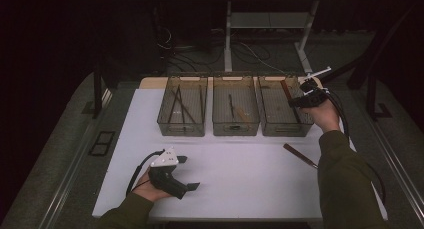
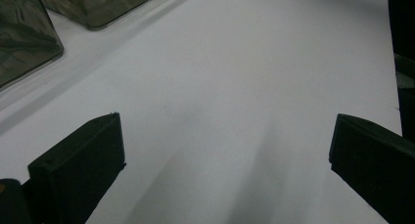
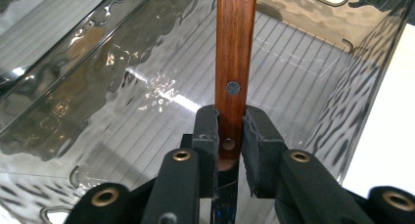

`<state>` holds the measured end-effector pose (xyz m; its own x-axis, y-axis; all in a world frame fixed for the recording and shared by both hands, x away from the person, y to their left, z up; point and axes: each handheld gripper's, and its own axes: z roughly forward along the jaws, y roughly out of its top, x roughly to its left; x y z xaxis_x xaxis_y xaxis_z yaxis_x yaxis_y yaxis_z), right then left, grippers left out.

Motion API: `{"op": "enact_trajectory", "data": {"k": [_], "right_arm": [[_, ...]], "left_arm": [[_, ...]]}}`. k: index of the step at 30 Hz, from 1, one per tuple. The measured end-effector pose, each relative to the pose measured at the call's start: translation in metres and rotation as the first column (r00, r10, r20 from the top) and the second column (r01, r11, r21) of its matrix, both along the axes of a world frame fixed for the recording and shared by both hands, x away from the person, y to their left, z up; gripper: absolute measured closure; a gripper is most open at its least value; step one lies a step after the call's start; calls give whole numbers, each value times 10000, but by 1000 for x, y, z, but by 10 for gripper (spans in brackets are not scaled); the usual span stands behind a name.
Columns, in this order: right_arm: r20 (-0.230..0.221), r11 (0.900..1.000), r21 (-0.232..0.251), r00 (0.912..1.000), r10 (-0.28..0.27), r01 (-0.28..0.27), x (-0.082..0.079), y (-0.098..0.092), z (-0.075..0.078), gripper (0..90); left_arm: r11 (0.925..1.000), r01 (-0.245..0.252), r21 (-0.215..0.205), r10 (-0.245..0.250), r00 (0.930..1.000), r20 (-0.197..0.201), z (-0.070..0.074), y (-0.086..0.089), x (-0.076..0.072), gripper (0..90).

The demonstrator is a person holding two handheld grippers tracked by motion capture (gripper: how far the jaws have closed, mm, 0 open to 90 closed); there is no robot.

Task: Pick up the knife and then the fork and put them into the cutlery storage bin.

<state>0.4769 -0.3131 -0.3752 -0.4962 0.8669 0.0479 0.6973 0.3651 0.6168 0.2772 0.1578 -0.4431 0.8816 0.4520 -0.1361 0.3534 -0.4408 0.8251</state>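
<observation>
Tool point(image 3: 230, 136) in our right hand clamps the wooden handle point(image 3: 235, 53), its length pointing down into the right bin point(image 3: 98, 87).

Olive-green long sleeves point(image 1: 345, 184) on both forearms, cuffs ending at the wrists. Black, chunky left gripper point(image 1: 187, 172) topped by a pale grey three-cornered plate point(image 1: 165, 159) — a black cable point(image 1: 137, 174) looping from its back. Blunt, block-shaped matte black jaws in the left gripper view. Black right gripper point(image 3: 230, 131) too, with dark cables point(image 1: 345, 120) trailing along the forearm and a thin white piece — probably a bracket, too small to tell — jutting from its top. Brass-coloured ringed screw holes point(image 3: 182, 156) set in rounded black arms behind worn, scuffed pads point(image 3: 258, 136).
</observation>
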Motion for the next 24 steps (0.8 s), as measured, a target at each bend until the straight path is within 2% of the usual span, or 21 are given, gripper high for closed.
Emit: {"op": "enact_trajectory", "data": {"k": [2,5,7,14,24], "right_arm": [[14,9999,-142,10000,48,-48,1,1,-1,684],[-85,9999,110,10000,11,-10,2,1,-3,573],[-175,9997,229,9998,-75,79,1,0,-3,552],[128,9977,682,9999,17,-26,-10,-5,3,465],[1063,9935,1053,9938,329,-441,-39,-13,16,402]], "left_arm": [[10000,-5,-12,5,10000,-5,0,0,0,0],[10000,1,-20,-1,10000,1,0,0,0,0],[10000,5,-22,-5,10000,-3,0,0,0,0],[10000,-18,16,18,10000,-6,0,0,0,0],[10000,-53,16,53,10000,-9,0,0,0,0]]}}
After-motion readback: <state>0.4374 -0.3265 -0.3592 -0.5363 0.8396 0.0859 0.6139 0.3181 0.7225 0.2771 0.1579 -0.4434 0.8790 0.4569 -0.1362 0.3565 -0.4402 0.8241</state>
